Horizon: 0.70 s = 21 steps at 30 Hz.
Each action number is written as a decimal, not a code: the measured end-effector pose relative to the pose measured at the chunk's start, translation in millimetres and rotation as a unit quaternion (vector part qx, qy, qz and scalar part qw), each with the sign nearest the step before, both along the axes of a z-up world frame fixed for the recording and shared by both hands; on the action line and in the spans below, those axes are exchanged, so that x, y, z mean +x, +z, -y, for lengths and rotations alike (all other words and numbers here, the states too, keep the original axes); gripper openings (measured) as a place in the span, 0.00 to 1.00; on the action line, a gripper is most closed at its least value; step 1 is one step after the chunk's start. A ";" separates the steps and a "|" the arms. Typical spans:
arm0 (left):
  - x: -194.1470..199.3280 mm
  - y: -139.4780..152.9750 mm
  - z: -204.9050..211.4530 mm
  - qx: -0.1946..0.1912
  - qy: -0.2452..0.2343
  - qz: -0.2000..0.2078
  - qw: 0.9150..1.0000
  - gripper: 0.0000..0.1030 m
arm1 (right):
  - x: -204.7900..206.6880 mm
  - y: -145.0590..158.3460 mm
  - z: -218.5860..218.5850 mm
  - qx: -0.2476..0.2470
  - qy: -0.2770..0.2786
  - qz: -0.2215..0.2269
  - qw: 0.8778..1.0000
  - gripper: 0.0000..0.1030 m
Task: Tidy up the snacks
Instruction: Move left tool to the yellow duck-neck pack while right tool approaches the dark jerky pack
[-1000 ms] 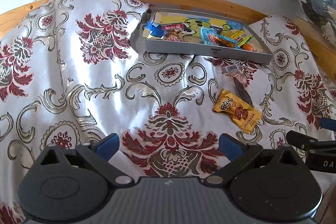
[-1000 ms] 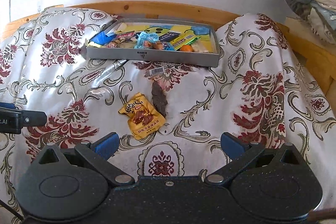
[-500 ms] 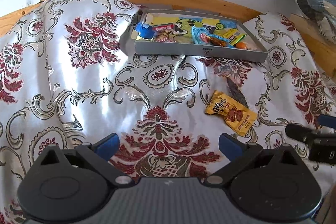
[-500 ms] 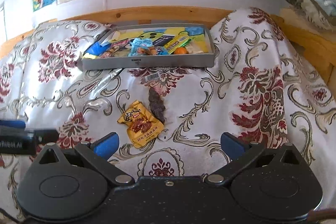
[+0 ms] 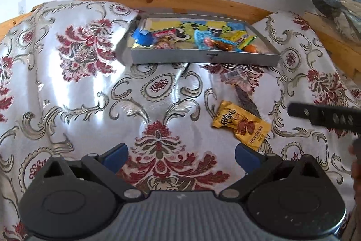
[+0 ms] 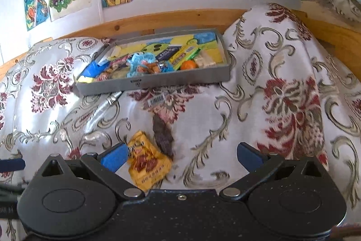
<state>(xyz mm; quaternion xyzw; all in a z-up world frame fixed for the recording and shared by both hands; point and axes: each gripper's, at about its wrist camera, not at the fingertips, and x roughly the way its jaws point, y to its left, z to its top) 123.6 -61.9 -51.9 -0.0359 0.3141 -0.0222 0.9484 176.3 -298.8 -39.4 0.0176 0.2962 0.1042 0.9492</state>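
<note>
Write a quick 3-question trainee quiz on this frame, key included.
1. True or false: the yellow snack packet already lies in the grey tray.
2. Which gripper is nearer the packet: A left, B right?
3. What lies beside the packet on the floral cloth?

Key: 1 false, it is on the cloth in front of the tray. 2 B. 3 a clear-wrapped dark snack with a barcode label.

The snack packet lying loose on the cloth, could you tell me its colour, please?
Orange-yellow snack packet, printed brown; clearest in the left wrist view.
</note>
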 end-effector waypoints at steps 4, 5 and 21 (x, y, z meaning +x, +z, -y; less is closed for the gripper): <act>1.5 1.0 3.3 0.007 -0.010 0.012 1.000 0.99 | 13.3 3.3 -5.5 -0.005 0.024 0.020 0.999 0.99; 2.6 1.4 3.8 0.009 -0.009 0.014 1.000 0.99 | 16.2 4.1 -6.7 -0.007 0.029 0.026 0.999 0.99; 34.2 -7.8 13.9 0.017 -0.046 0.009 0.999 0.99 | 68.9 -16.1 -13.9 -0.079 0.105 0.058 0.990 0.99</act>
